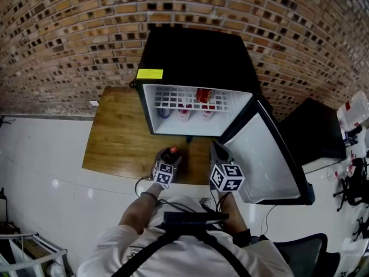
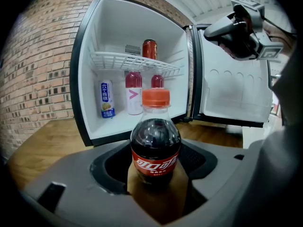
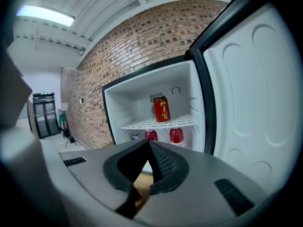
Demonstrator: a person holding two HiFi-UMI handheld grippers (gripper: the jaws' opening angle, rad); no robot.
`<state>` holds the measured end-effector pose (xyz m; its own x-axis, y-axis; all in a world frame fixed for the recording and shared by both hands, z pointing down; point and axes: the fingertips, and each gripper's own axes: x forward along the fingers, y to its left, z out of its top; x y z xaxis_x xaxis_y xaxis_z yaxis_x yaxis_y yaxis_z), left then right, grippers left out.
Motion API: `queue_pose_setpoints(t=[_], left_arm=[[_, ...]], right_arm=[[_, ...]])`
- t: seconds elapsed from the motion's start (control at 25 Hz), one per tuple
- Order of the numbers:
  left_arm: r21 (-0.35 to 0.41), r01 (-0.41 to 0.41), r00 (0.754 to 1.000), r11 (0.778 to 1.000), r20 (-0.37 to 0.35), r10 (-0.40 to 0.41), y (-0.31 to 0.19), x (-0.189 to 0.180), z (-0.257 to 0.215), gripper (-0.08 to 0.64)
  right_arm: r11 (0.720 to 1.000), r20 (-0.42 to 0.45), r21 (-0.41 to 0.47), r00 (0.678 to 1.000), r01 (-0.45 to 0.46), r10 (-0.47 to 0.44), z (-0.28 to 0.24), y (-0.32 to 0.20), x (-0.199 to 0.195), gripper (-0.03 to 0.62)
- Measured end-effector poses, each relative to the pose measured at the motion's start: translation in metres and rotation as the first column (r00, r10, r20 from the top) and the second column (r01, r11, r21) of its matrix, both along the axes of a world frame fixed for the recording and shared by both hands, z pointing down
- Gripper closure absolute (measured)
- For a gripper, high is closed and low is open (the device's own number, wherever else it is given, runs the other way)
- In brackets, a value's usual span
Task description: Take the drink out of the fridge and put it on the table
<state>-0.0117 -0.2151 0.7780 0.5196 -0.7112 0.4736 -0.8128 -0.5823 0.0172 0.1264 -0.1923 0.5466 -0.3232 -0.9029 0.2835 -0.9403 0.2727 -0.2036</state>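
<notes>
1. Brown cola fills the clear plastic bottle with an orange cap (image 2: 155, 141), which stands upright in front of the black small fridge (image 1: 190, 56), over the wooden worktop (image 1: 115, 137).
2. Left tool (image 2: 155, 162) is clamped on its lower body; I cannot tell whether the base touches the worktop.
3. Right tool (image 3: 149, 150), jaws together and empty, hangs beside the fridge's open white-lined door (image 1: 262, 154).
4. Setting it down likely means going straight down along the bottle's vertical axis.

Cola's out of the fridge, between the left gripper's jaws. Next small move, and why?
Probably ease the cola bottle down onto the wooden table and open the left gripper's jaws: the bottle sits between them, clear of the fridge, with wood below.
</notes>
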Motion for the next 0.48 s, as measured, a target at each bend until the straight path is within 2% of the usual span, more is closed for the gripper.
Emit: queue_pose_setpoints(t=[0.24,0.48], left_arm=[[0.008,0.000,1.000,1.000,0.013,0.000,-0.0016,-0.0009,0.0013,0.253],[-0.021,0.008,1.000,1.000,-0.015,-0.009,0.0005,-0.0023,0.0004,0.238]], right_arm=[[1.000,0.001,0.007,1.000,0.012,-0.012,-0.0015,-0.0004,-0.0038,0.577],[1.000,0.007,0.005,1.000,0.009,-0.009,-0.0002,0.0028,-0.0037,0.575]])
